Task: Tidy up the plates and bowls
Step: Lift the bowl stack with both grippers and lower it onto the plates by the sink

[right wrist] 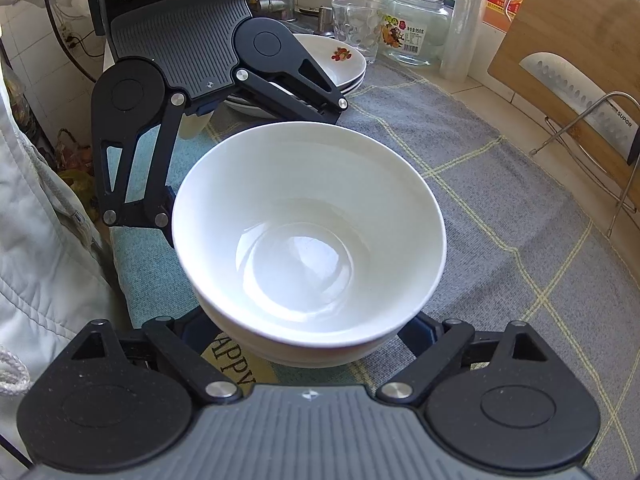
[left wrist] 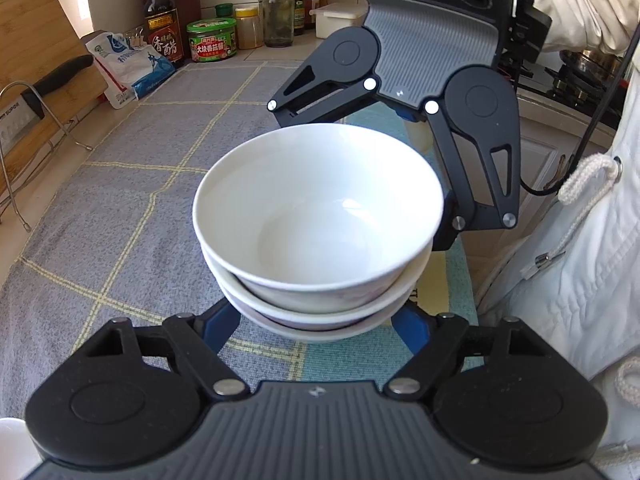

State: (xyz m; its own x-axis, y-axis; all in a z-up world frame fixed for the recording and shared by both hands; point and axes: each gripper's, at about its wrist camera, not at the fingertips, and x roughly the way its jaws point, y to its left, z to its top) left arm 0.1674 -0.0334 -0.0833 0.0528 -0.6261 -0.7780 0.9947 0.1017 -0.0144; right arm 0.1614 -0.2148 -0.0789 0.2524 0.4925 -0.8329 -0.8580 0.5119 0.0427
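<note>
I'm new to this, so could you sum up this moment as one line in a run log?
bowl stack: three nested, on mat | left tongs, right tongs: open around stack, opposite sides | plates: stacked behind

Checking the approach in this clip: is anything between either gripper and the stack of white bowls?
Nothing visible. The stack of white ceramic bowls sits directly between the spread blue-tipped fingers of the left gripper and of the right gripper, which face each other from opposite sides. Only grey checked cloth lies below.

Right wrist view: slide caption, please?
Both grippers flank stacked white bowls on the checked cloth; plates wait behind.
</note>
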